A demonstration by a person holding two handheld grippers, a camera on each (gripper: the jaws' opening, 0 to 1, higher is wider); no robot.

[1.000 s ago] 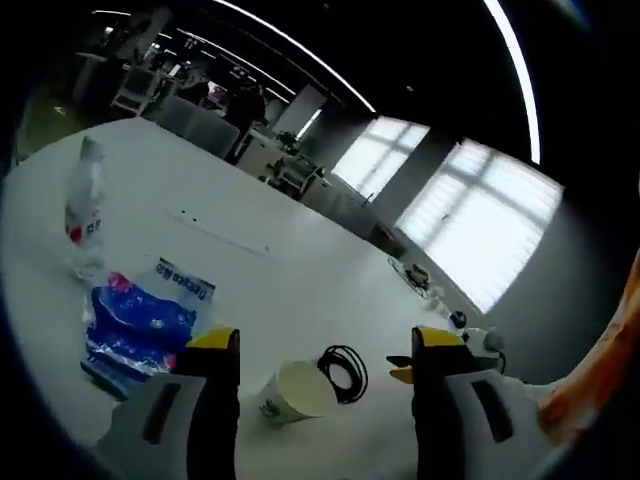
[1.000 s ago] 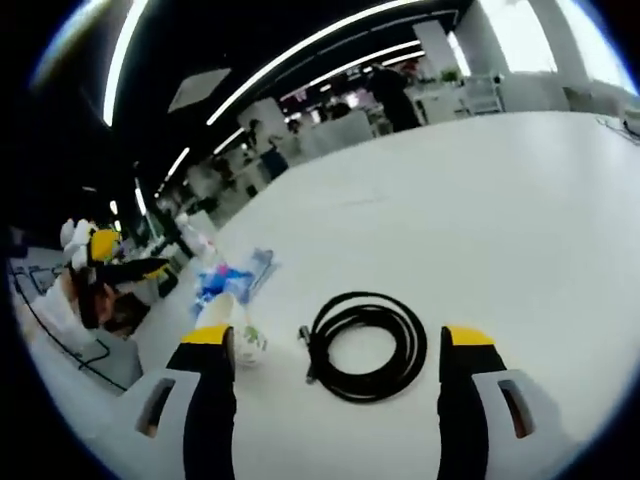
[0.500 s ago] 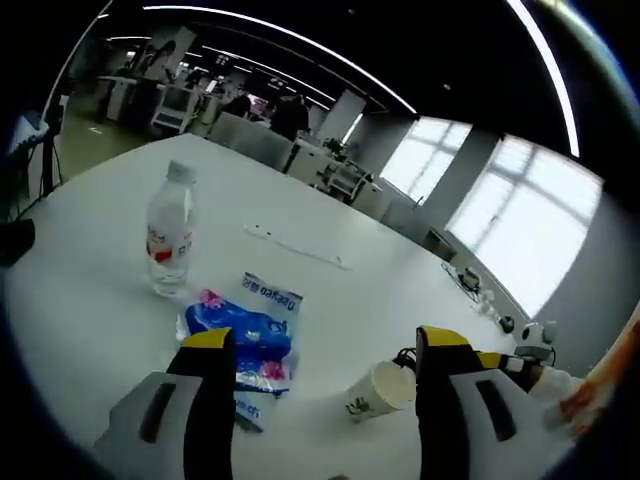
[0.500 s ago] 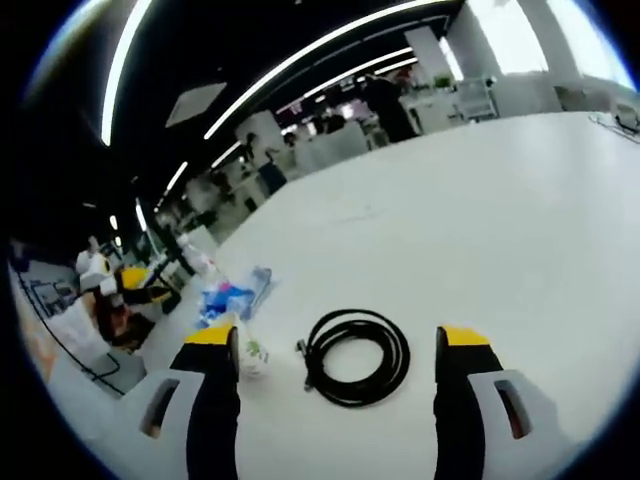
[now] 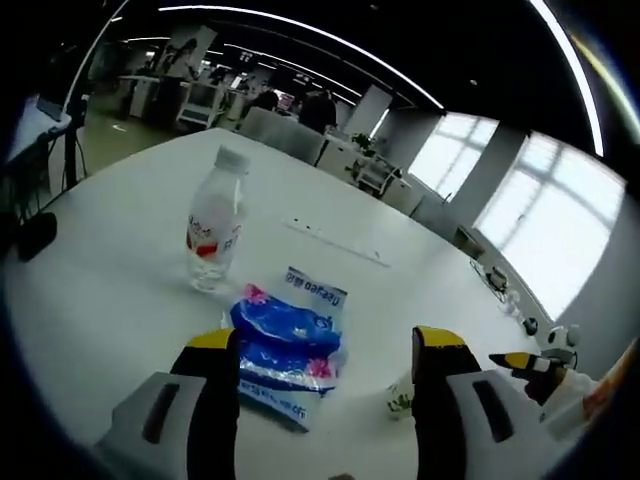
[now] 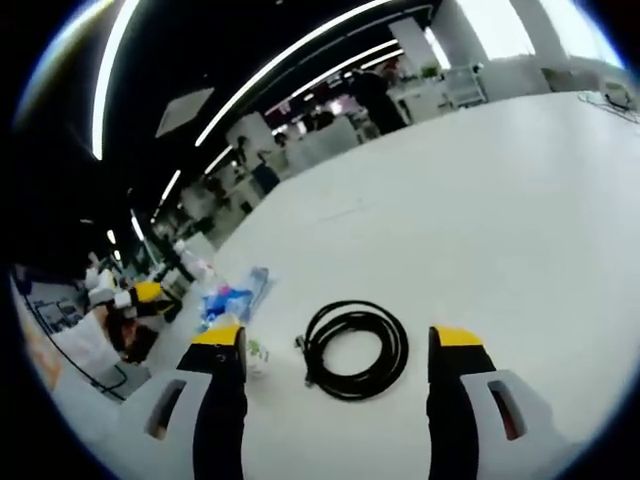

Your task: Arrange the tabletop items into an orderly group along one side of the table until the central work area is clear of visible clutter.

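Left gripper view: a water bottle [image 5: 214, 232] stands upright on the white table [image 5: 120, 270], and a blue packet [image 5: 288, 340] lies between the spread jaws of the left gripper [image 5: 318, 350]. Right gripper view: a coiled black cable [image 6: 355, 350] lies between the right gripper [image 6: 338, 345]'s wide-apart jaws, with a paper cup [image 6: 254, 355] beside the cable. Both grippers hover low, holding nothing.

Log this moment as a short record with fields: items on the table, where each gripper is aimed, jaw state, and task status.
surface: white table
items: water bottle upright; blue packet lying flat; paper cup on its side; coiled black cable
left gripper: open, jaws either side of the blue packet, holding nothing
right gripper: open, aimed at the coiled black cable, holding nothing
layout: paper cup lies between blue packet and coiled black cable
task status: items scattered, not yet grouped along one side
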